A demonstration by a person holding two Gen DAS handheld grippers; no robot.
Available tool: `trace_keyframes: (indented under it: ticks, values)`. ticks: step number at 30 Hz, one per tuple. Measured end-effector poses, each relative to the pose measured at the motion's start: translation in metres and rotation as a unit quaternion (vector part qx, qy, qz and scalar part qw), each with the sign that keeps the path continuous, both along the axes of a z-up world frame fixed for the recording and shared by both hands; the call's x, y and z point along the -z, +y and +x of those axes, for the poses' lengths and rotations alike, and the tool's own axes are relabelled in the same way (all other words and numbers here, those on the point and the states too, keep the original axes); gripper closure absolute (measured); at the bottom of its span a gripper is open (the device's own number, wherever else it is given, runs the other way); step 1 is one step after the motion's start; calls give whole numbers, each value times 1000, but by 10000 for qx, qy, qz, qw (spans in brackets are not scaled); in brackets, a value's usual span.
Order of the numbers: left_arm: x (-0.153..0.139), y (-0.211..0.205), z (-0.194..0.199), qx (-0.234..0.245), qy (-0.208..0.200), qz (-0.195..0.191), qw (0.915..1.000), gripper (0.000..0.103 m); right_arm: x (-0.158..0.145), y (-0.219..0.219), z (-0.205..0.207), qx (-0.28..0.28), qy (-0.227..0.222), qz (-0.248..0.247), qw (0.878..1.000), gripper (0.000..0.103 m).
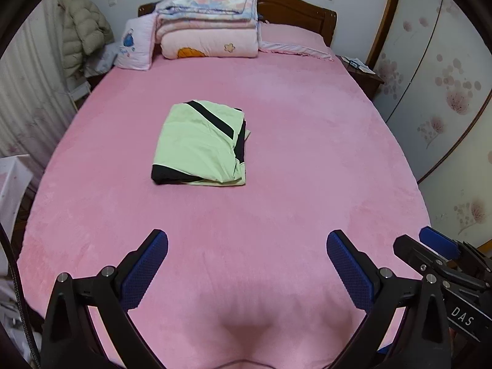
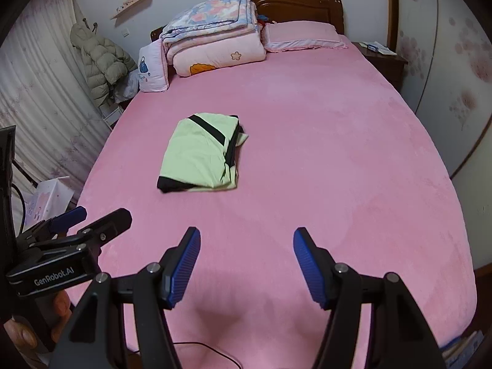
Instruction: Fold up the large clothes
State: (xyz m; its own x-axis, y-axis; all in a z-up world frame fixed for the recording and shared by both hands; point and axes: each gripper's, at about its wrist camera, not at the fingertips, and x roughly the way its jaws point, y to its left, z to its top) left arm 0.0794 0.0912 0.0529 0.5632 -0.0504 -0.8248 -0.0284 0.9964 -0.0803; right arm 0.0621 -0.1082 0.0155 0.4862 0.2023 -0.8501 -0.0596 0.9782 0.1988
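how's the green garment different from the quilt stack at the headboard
The garment is one flat green-and-black bundle lying alone mid-bed; the quilt stack is several thick pink and floral layers piled high against the headboard. The garment looks thin, the quilts puffy. Both are folded and rest on the pink bed.

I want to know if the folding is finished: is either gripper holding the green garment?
No: the green garment lies folded on the pink bed, while the left gripper and right gripper stand open and empty.
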Motion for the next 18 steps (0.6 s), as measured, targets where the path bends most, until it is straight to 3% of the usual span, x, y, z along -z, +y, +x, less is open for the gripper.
trace_keyframes:
  ticks: [7,18]
  values:
    - [-14,-36,-59,-149,-141,201,9996,0,-23,-23,-57,-67,-288,-431,9986,40]
    - [-9,-66,-93,-382,-116,325,9987,1,-25,-48,-86,-162,-397,-496,9978,40]
